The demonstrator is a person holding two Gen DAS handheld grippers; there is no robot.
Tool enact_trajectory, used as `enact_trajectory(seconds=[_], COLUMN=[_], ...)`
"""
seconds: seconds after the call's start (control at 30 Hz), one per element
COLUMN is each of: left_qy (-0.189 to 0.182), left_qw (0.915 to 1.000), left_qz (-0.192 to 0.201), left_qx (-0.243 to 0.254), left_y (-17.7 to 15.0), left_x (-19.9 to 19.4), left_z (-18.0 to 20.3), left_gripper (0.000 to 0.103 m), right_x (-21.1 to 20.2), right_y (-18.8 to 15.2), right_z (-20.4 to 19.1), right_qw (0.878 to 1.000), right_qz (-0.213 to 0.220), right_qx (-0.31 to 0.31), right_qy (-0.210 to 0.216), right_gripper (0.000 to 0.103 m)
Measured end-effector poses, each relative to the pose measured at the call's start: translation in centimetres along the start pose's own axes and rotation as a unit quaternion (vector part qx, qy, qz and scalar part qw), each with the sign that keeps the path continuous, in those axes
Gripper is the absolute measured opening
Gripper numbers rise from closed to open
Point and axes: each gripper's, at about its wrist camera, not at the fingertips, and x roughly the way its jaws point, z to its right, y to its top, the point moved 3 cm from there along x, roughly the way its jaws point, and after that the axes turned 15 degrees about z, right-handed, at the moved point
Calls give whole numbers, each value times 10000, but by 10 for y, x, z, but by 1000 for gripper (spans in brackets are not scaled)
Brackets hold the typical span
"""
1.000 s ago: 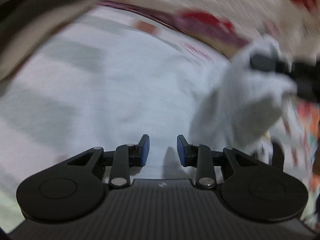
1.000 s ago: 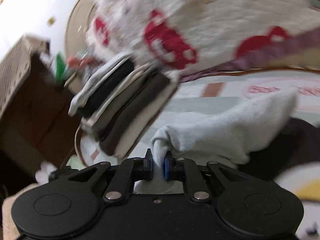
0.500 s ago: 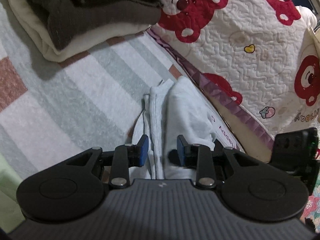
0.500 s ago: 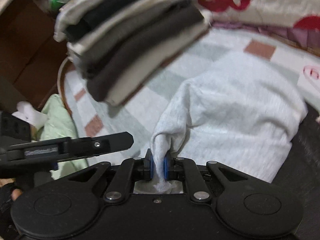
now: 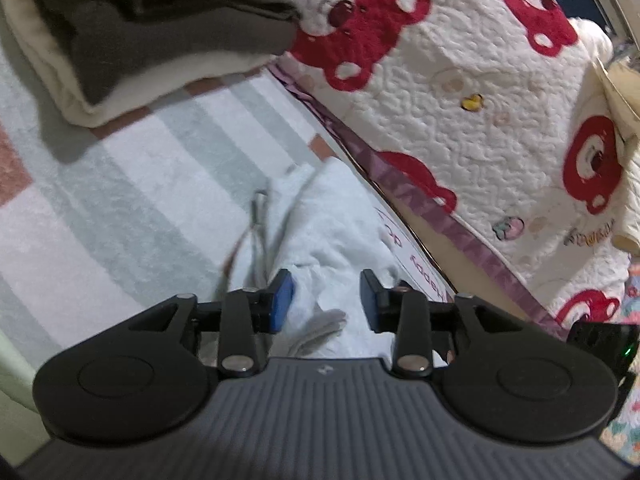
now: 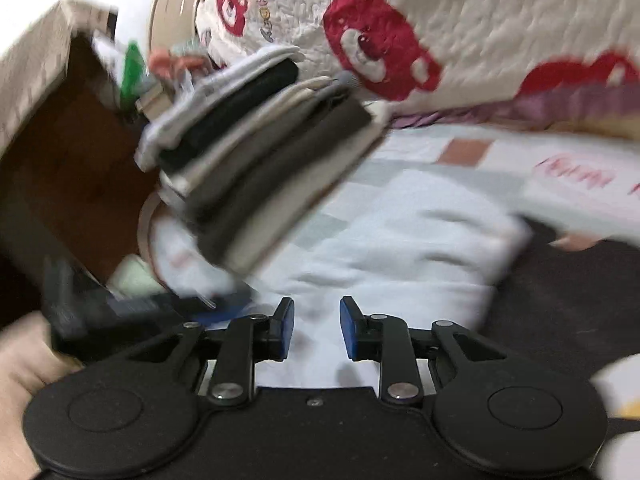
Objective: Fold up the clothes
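A pale blue-white garment (image 5: 320,236) lies folded on the striped sheet, right in front of my left gripper (image 5: 326,296). The left gripper stands open, its blue pads (image 5: 282,294) on either side of the cloth and not pinching it. In the right wrist view the same garment (image 6: 400,248) spreads flat ahead of my right gripper (image 6: 316,326), which is open with nothing between its fingers. A stack of folded clothes (image 6: 256,152), in dark, grey and cream layers, sits to the left of the garment, and the stack (image 5: 132,28) fills the upper left of the left wrist view.
A white quilt with red bears (image 5: 480,92) runs along the far side, edged by a purple band. The striped sheet (image 5: 100,208) covers the surface. A brown box (image 6: 60,128) stands at left. A person's hand (image 6: 20,364) shows at lower left, with a blurred black gripper beside it.
My right gripper has let go of the pale garment, which now lies flat. The left gripper's fingers have opened wider over the cloth. Both views have shifted a little.
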Motion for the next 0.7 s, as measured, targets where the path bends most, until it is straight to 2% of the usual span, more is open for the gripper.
enact_trajectory(seconds=[0.1,0.2,0.23,0.3,0.37,0.47,0.57,0.7], left_qy=[39,401,522,764,833,735,678,747], left_qw=[9998,9982,9973,9946,9933,9937,9951,9962], left_qz=[-79,-217,-263,-354,-465,-331,-225,-222], left_qx=[151,378,453,604,658,778,680,384], left_y=[-5,-13,-16,-21,-28,-22,-17,-18], left_x=[2,11,14,20,25,17,11,9], left_z=[7,7,7,7,5,13,13,0], left_gripper=[43,53,53,46,21,15,15,15], right_x=[-13,-15,-13,-8,-3,6,14,17], right_y=[-20,-34,-34,-35,-34,-29,-29,-47], right_z=[13,18,17,14,8,-7,-22,-43], right_qw=[9982,9976,9977,9979,9978,9968,9947,9851], right_qz=[-262,-322,-320,-315,-308,-271,-282,-570], right_qx=[-325,-271,-260,-238,-346,-664,-965,-1624], right_qy=[-420,-543,-535,-518,-484,-345,-209,-58], right_gripper=[31,31,31,31,32,34,47,48])
